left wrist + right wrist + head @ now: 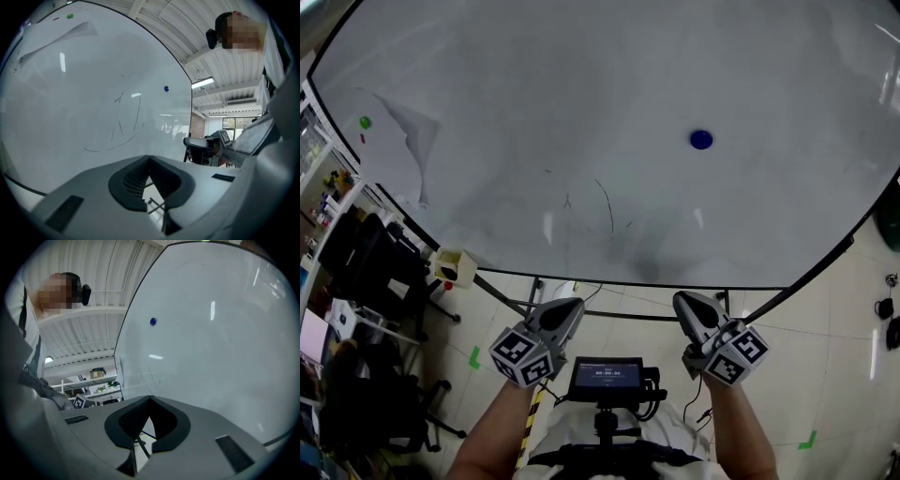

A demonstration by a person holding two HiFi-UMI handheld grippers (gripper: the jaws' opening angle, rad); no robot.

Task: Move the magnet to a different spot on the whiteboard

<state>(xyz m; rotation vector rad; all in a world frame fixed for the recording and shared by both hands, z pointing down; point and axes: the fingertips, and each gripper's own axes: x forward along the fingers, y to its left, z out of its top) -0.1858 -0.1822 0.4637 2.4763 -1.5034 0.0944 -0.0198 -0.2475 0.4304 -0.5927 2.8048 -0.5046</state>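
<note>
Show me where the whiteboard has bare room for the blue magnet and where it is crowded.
Bare: the whiteboard above the blue magnet, and right of it out to the board's edge. Crowded: the left end, with the paper sheet and green magnet; pen marks cross the lower centre.

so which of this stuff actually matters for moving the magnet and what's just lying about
For the job:
blue magnet, probably the one meant
whiteboard
left gripper and right gripper, both shut, empty

Just lying about:
green magnet
paper sheet
pen marks
yellow box
office chairs
</note>
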